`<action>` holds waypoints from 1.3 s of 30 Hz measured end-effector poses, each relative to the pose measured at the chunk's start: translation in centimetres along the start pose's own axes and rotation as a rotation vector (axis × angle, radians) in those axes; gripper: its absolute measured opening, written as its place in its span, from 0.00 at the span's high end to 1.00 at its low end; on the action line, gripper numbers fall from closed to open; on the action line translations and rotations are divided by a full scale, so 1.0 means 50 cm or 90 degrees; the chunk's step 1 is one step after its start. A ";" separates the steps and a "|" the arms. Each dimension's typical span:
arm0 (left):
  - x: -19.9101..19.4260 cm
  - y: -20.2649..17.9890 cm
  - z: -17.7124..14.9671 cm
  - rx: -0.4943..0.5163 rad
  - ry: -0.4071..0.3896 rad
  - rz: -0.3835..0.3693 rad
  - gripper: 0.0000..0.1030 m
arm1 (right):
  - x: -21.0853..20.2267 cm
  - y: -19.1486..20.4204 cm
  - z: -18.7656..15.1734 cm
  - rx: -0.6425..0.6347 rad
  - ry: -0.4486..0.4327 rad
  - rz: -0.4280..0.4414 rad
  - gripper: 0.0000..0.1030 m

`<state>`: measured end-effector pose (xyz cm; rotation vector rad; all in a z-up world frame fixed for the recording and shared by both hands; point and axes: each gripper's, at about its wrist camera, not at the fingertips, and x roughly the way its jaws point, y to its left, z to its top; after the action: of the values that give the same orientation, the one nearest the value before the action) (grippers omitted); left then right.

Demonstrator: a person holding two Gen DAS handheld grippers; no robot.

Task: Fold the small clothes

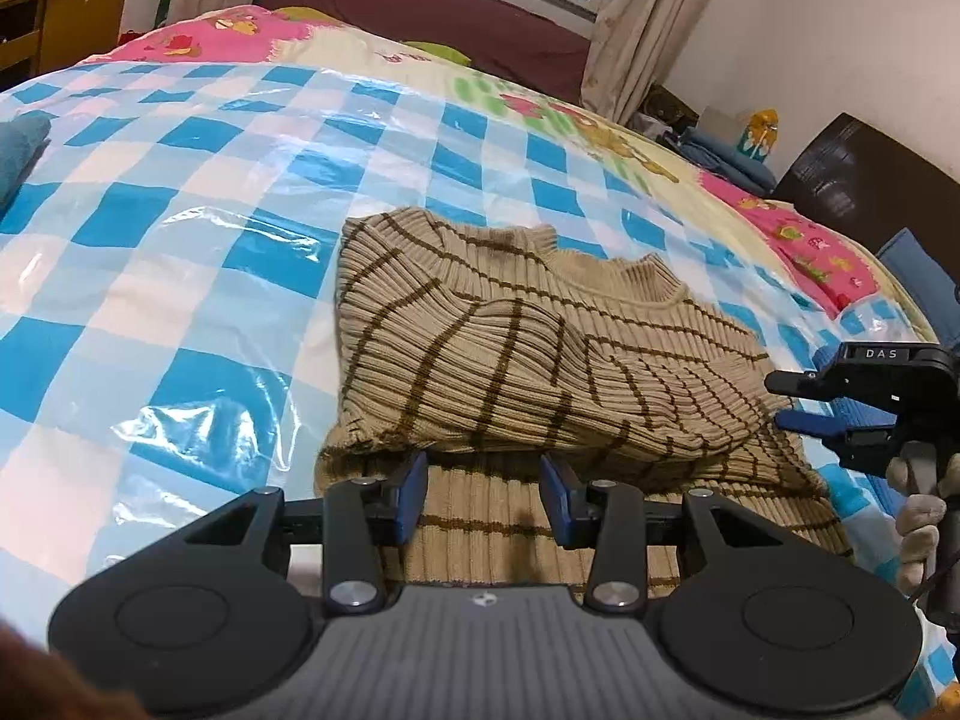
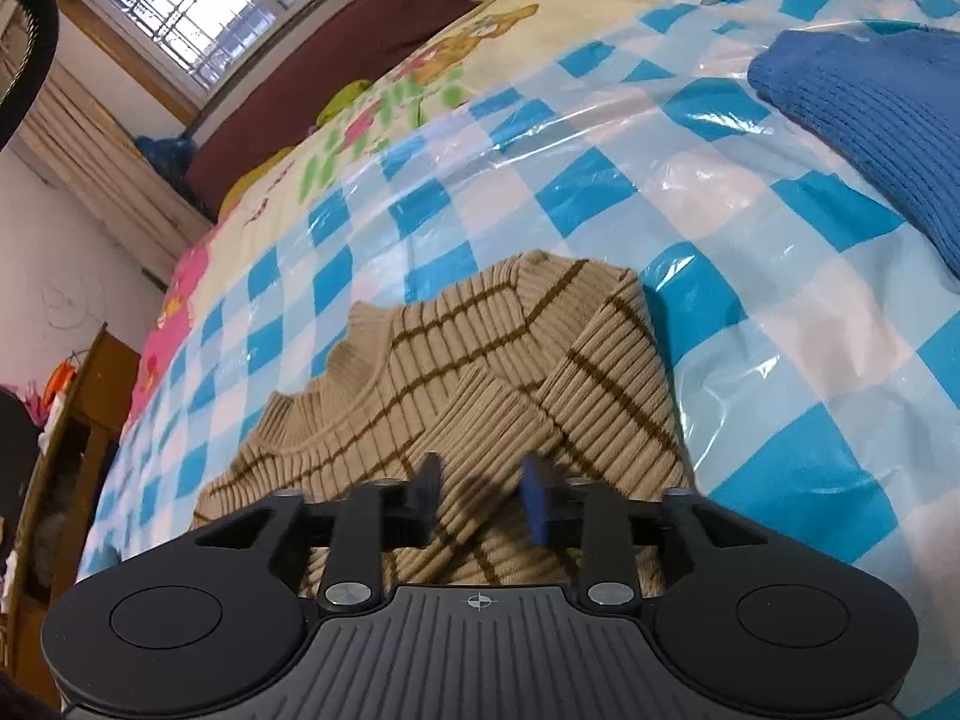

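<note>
One small sweater (image 1: 516, 360) lies on the bed (image 1: 180, 228), a ribbed tan knit crossed by thin dark-brown stripes, with a thick ribbed collar and both sleeves folded across its chest so the stripes run at crossing angles. Beneath it is a glossy plastic sheet (image 1: 198, 312), checked in blue, pale blue and white, crinkled and catching bright glare; past its far edge shows a cartoon-print bedspread (image 1: 540, 114) in pink, cream and green. The left gripper (image 1: 485, 498) hovers over the sweater's lower hem, its two blue-padded fingers (image 1: 413, 495) spread apart with nothing between them. The right gripper (image 2: 480, 501) sits above the sweater's folded sleeve area, its two fingers (image 2: 536, 501) likewise parted and empty; in the left view it appears at the sweater's right edge, held by a gloved hand (image 1: 918, 516). A second garment, a blue ribbed knit (image 2: 870, 120), rests on the plastic well apart from the sweater. One barred window (image 2: 192, 12) with beige curtains and a wooden cabinet (image 1: 66, 12) stand beyond the bed.
</note>
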<state>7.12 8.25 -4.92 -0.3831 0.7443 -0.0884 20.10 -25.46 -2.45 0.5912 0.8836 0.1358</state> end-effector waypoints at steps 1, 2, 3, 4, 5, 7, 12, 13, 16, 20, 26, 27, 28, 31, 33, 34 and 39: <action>0.000 0.002 0.001 -0.003 -0.001 0.001 0.57 | 0.005 -0.003 0.002 0.004 0.002 0.000 0.61; 0.000 0.003 0.001 -0.004 -0.002 0.004 0.57 | 0.011 -0.005 0.002 0.008 0.002 0.000 0.61; 0.001 0.004 0.002 -0.005 -0.001 0.008 0.57 | 0.019 -0.007 0.002 0.014 0.002 -0.001 0.61; 0.002 0.005 0.002 -0.006 -0.001 0.013 0.57 | 0.025 -0.008 0.001 0.020 0.004 -0.001 0.61; 0.002 0.007 0.002 -0.006 -0.003 0.019 0.57 | 0.032 -0.009 0.000 0.026 0.009 0.000 0.61; 0.003 0.008 0.002 -0.005 -0.005 0.029 0.57 | 0.037 -0.007 -0.003 0.023 0.012 -0.001 0.65; 0.006 0.003 0.002 0.015 -0.015 0.076 0.56 | 0.029 0.011 0.007 0.017 0.016 0.024 0.89; 0.006 0.002 0.003 0.015 -0.018 0.084 0.56 | 0.019 0.016 0.013 0.020 0.011 0.040 0.89; 0.002 0.006 0.006 0.010 -0.027 0.095 0.56 | -0.022 0.034 0.031 0.022 -0.017 0.087 0.90; 0.000 0.002 0.007 0.018 -0.030 0.099 0.56 | -0.080 0.035 0.041 0.022 -0.067 0.131 0.90; 0.001 -0.001 -0.001 0.020 0.021 0.090 0.56 | -0.019 -0.027 0.003 0.001 -0.010 -0.006 0.90; -0.005 0.000 -0.001 0.014 0.023 0.082 0.56 | -0.013 -0.036 -0.004 0.004 -0.003 -0.013 0.89; -0.011 0.000 -0.002 0.010 0.026 0.078 0.55 | -0.009 -0.042 -0.011 0.005 0.004 -0.016 0.88; -0.031 -0.003 -0.004 0.013 0.031 0.073 0.55 | -0.012 -0.049 -0.012 0.012 0.008 -0.005 0.85; -0.048 -0.004 -0.003 0.009 0.025 0.063 0.55 | -0.023 -0.045 -0.006 0.004 -0.004 0.002 0.85; -0.054 -0.004 0.000 0.006 0.021 0.055 0.55 | -0.029 -0.043 -0.005 -0.003 -0.010 0.005 0.85; -0.055 -0.012 0.036 0.018 -0.014 0.054 0.55 | -0.036 -0.037 -0.004 -0.015 -0.012 0.012 0.84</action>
<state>6.35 8.80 -1.72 -0.3256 0.7364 -0.0153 18.56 -27.53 -2.33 0.5780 0.8567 0.1568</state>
